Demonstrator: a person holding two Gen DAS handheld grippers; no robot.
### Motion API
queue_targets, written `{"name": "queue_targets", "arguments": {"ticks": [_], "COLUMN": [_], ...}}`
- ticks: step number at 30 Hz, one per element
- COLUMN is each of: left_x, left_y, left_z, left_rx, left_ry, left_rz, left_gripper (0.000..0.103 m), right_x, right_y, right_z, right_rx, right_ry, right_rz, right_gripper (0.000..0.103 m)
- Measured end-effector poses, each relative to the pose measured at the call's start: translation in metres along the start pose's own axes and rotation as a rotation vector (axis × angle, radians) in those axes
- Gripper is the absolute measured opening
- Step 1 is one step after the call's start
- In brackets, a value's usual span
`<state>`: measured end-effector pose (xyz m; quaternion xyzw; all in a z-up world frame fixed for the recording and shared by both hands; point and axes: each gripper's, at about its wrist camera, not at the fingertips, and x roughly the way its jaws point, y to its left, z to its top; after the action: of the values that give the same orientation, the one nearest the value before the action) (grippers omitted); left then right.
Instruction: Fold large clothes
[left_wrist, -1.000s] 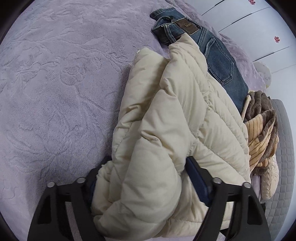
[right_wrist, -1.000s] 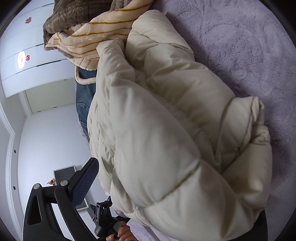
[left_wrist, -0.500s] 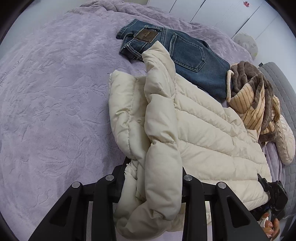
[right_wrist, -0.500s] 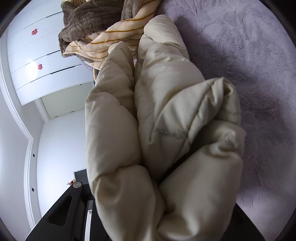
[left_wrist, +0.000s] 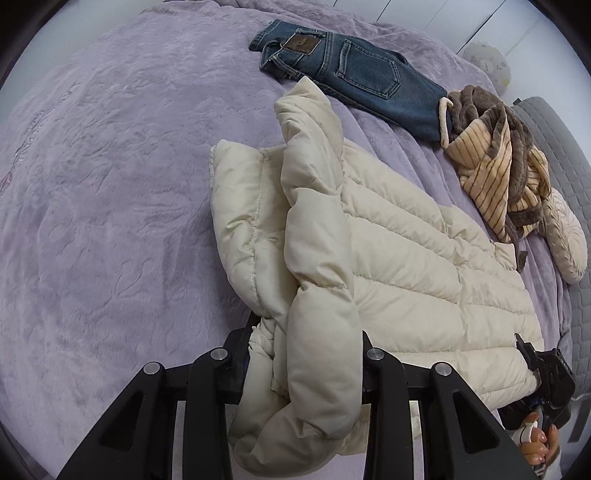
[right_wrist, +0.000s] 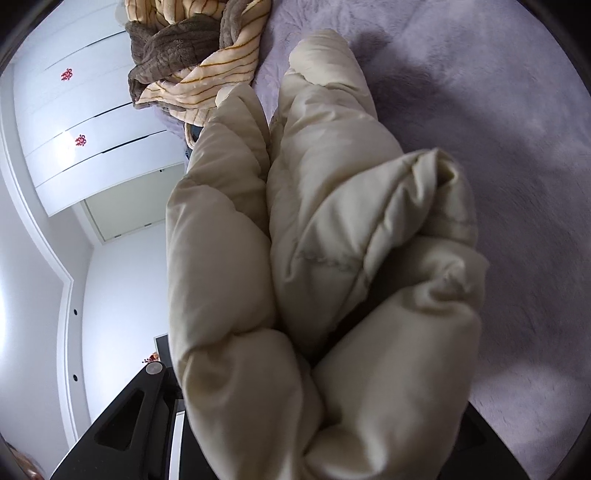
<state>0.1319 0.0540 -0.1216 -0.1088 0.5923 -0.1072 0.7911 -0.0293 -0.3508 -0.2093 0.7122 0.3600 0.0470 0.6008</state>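
Lifted higher off the bed (left_wrist: 110, 184) than before, both hand-held grippers, left (left_wrist: 303, 373) and right (right_wrist: 317, 424), are gripping the jacket (left_wrist: 406, 258) beside the jeans (left_wrist: 354, 77).

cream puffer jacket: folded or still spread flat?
Partly folded. The cream puffer jacket lies on the purple bedspread, one sleeve doubled across its body; both tools are shut on bunched edges.

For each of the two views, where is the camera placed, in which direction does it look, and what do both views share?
Left wrist: on the left gripper, looking steeply down at the cream puffer jacket on the purple bedspread; the right gripper and a hand show.
Right wrist: on the right gripper, its fingers mostly hidden by jacket, looking along the bed toward white cabinets.
Shared: jacket, bedspread, striped brown garment.
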Motion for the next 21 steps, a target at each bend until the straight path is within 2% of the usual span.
{"name": "queue_targets", "arguments": {"ticks": [5, 9, 11, 14, 16, 18, 21], "left_x": [0.001, 0.008, 0.011, 0.01, 0.006, 0.0, -0.007], "left_y": [0.008, 0.012, 0.012, 0.018, 0.025, 0.032, 0.041], "left_z": [-0.028, -0.039, -0.039, -0.037, -0.036, -0.034, -0.032], "left_rx": [0.03, 0.047, 0.052, 0.047, 0.027, 0.007, -0.011], "left_ry": [0.045, 0.077, 0.091, 0.097, 0.1, 0.1, 0.108], "left_rz": [0.022, 0.043, 0.068, 0.096, 0.104, 0.109, 0.104], "left_gripper": [0.036, 0.037, 0.046, 0.06, 0.068, 0.068, 0.068], "right_x": [-0.003, -0.007, -0.006, 0.001, -0.002, -0.001, 0.0], "right_y": [-0.012, -0.03, -0.034, -0.029, -0.027, -0.02, -0.007], "right_z": [-0.016, -0.024, -0.025, -0.02, -0.024, -0.024, -0.028], "right_rx": [0.019, 0.046, 0.051, 0.068, 0.06, 0.043, -0.002], "right_ry": [0.001, -0.01, -0.015, -0.025, -0.018, 0.004, 0.032], "right_rz": [-0.035, -0.082, -0.106, -0.153, -0.204, -0.266, -0.321], "right_gripper": [0.03, 0.03, 0.031, 0.039, 0.053, 0.062, 0.064]}}
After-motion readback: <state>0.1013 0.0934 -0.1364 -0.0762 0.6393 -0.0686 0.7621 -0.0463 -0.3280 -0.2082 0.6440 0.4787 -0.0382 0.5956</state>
